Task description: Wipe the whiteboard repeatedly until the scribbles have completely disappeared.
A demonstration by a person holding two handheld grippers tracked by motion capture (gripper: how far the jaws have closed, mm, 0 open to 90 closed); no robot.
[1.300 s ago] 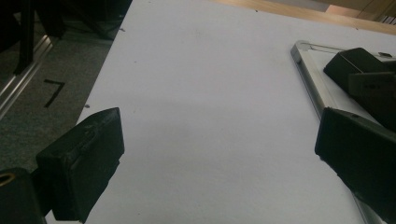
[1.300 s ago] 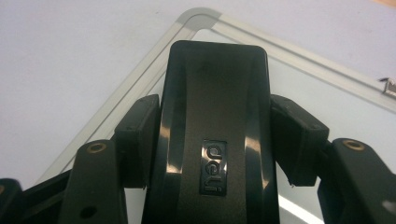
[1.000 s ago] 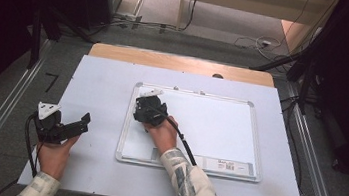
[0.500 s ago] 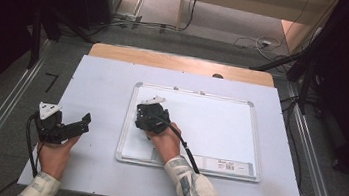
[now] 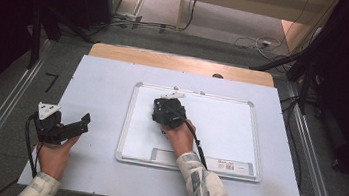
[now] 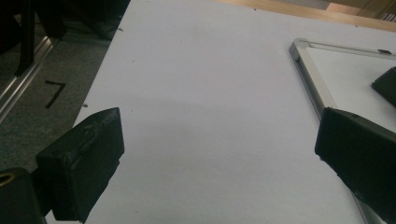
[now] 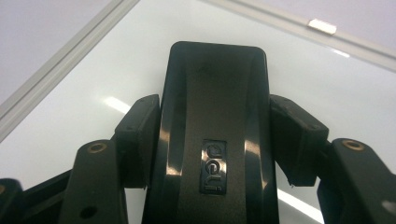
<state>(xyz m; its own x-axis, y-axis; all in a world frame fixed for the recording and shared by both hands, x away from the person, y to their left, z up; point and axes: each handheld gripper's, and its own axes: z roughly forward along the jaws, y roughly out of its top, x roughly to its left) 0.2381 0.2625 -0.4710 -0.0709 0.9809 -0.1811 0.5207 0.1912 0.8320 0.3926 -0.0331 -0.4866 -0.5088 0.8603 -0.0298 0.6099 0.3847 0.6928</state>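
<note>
A white whiteboard [image 5: 224,127] with a silver frame lies flat in the middle of the table. My right gripper [image 5: 167,111] rests on the board's left half, shut on a black eraser [image 7: 215,93] with a raised logo. In the right gripper view both pads [image 7: 140,135] press the eraser's sides, and the eraser sits flat on the board. My left gripper [image 5: 78,124] hovers low over the table to the left of the board, open with nothing between its jaws. The left gripper view [image 6: 224,158] shows bare table between its fingers and the board's frame corner [image 6: 303,51].
A pale sheet [image 5: 103,84] covers the table, with a wooden strip [image 5: 177,62] along its far edge. A printed label [image 5: 227,164] runs along the whiteboard's near frame. Metal rails [image 5: 4,117] flank the table on the floor, and cables lie beyond the far edge.
My right gripper has slid to the right across the whiteboard with the eraser in it. The left gripper has stayed in place.
</note>
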